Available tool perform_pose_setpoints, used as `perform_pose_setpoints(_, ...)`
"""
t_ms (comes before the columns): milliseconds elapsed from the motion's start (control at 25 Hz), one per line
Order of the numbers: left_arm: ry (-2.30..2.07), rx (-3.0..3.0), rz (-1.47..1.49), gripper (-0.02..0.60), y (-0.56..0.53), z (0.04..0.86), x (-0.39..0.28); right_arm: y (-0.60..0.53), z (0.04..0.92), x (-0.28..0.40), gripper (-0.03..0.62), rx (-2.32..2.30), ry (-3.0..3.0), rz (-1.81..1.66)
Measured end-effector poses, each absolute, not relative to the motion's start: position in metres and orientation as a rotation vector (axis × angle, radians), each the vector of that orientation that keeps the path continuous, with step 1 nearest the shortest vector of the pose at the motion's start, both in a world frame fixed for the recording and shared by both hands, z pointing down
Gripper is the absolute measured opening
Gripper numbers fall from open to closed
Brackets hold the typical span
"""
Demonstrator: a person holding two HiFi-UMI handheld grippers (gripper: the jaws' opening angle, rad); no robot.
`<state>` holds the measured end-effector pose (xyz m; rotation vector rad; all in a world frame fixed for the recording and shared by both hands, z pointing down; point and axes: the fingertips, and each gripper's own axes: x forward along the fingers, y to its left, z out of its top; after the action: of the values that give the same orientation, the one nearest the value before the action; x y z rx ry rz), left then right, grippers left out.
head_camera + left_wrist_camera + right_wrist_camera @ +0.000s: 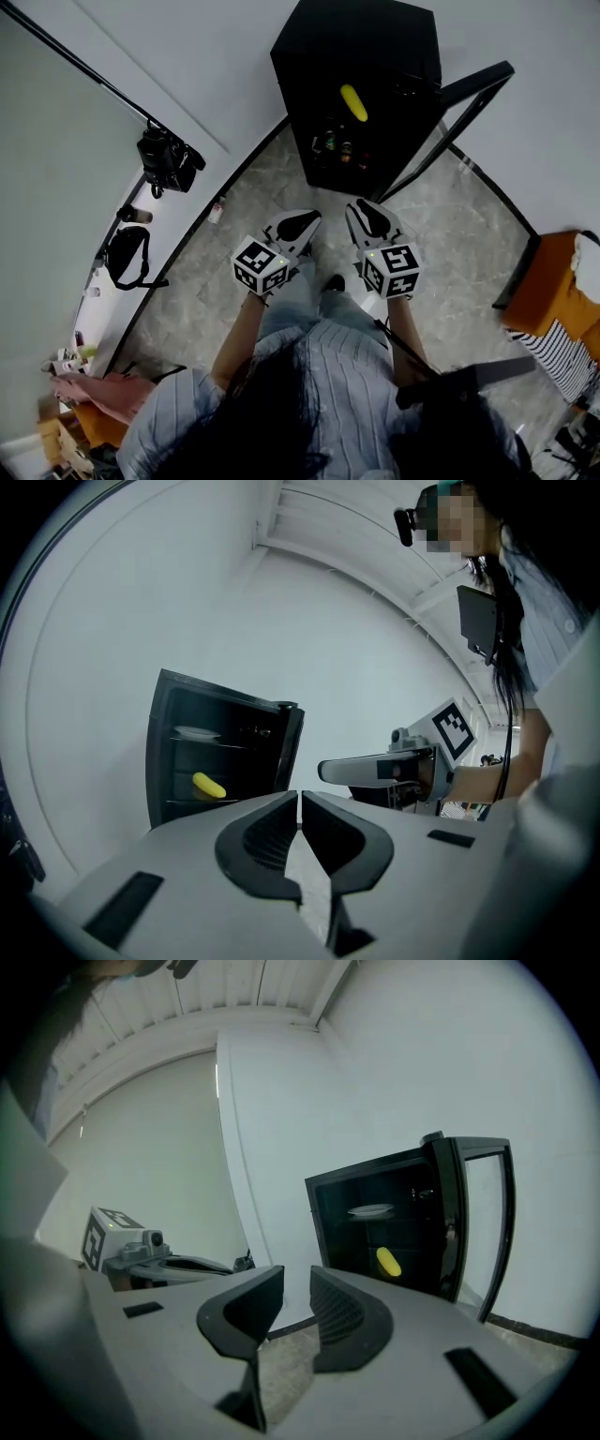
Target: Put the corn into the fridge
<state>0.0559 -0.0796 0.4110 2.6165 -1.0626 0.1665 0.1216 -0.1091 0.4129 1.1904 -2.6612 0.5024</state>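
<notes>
In the head view we look down on the black fridge [323, 56] against the white wall, its door [473, 94] swung open to the right. The corn [353, 102] lies on a shelf inside, and a row of small bottles [334, 143] stands on the shelf below it. We hold the left gripper [298, 223] and the right gripper [372, 217] side by side above the grey marbled floor [469, 234], both pointing toward the open fridge and well apart from it. A camera on a stand [169, 159] and a black bag [127, 255] sit along the left wall, and an orange seat [548, 291] stands at the right edge.

In the left gripper view we see the jaws drawn together to a hairline slit, with nothing between them. Beyond them the fridge stands open, the corn lying on its middle shelf and a white plate [197, 732] on the shelf above. The right gripper reaches in from the right.

In the right gripper view we see the jaws a narrow gap apart, with only floor showing between them. The open fridge stands ahead to the right, the corn on the shelf under the plate. The left gripper shows at the left.
</notes>
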Motion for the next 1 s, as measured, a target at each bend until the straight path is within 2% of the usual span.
perform_pose_setpoints(600,-1.068,2.596,0.168,0.006,-0.046,0.404,0.046,-0.076,0.416,0.102,0.072,1.155,-2.659,0.51)
perform_pose_setpoints(1000,-1.002,2.665,0.173,0.006,0.004,0.392,-0.001,-0.017,0.404,0.044,0.064,1.199,-2.674,0.52)
